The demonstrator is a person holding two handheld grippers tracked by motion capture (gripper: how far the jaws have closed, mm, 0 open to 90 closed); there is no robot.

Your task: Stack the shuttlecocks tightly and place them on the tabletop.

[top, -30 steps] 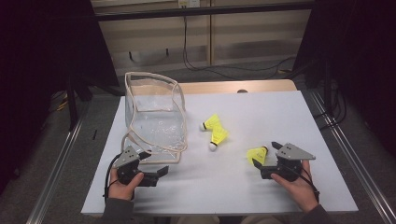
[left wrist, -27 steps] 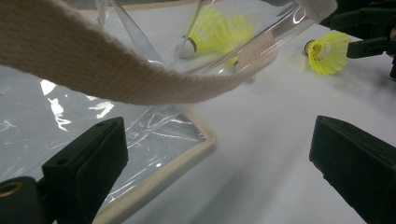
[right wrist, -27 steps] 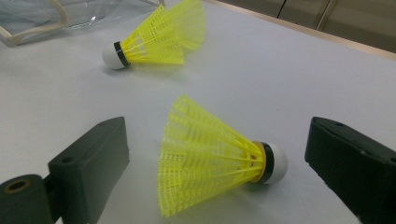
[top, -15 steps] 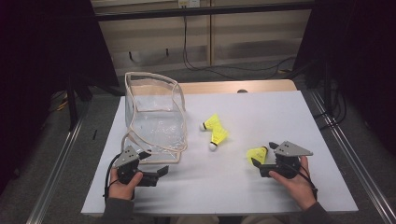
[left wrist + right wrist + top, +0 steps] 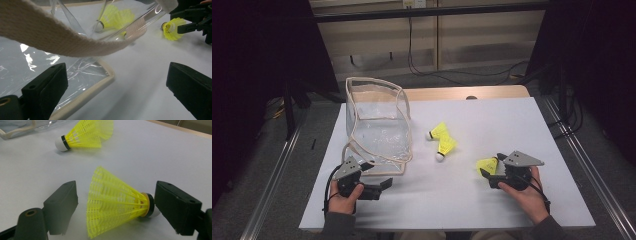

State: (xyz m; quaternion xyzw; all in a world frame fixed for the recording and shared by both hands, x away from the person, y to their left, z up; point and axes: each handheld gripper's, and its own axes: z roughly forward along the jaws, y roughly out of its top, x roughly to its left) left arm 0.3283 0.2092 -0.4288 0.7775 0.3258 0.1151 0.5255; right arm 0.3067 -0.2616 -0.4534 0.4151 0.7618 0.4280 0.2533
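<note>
Barely shifted since a second ago: yellow shuttlecock [image 5: 117, 202] lying on its side on white surface [image 5: 512, 125], between spread jaws of right tool [image 5: 490, 175], cork end against one jaw, skirt apart from the other. Two more shuttlecocks [image 5: 441, 139] well apart, mid-surface. Left tool [image 5: 379, 187] spread, empty, just beside clear bag [image 5: 377, 125] and its beige strap [image 5: 62, 37].

White table [image 5: 512, 125] with a clear bag [image 5: 377, 127] and 3 yellow shuttlecocks [image 5: 446, 146] on it.
</note>
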